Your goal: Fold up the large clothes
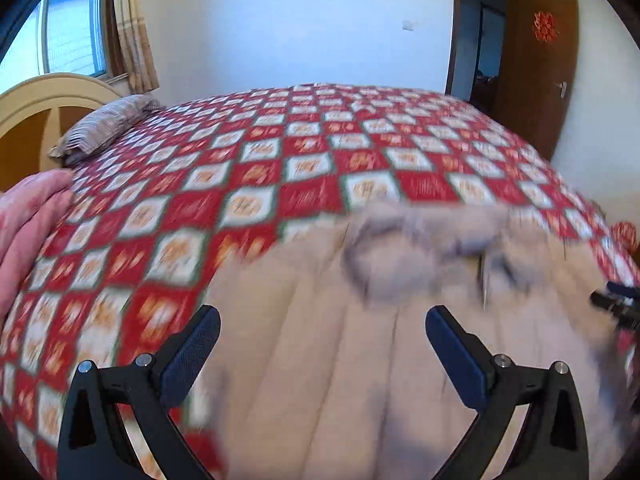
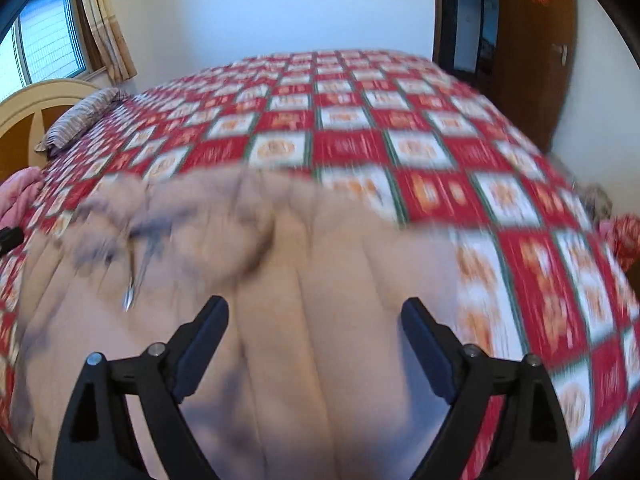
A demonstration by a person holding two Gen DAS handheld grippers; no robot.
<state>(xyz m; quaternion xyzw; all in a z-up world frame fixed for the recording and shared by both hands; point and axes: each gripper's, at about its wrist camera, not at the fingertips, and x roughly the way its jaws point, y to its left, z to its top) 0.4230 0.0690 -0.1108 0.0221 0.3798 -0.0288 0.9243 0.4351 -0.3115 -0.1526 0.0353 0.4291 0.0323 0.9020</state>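
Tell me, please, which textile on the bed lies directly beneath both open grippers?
The beige quilted coat with grey fur collar; the striped pillow and pink blanket lie further left.

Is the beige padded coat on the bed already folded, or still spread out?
Spread out, as far as the blur allows: the beige padded coat lies flat on the checkered bedspread, fur collar at its far end. Both grippers hover open above it.

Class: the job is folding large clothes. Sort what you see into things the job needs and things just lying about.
Needed: beige quilted coat; left gripper; right gripper, both open.

Lying about: striped pillow; pink bedding; patterned bedspread.
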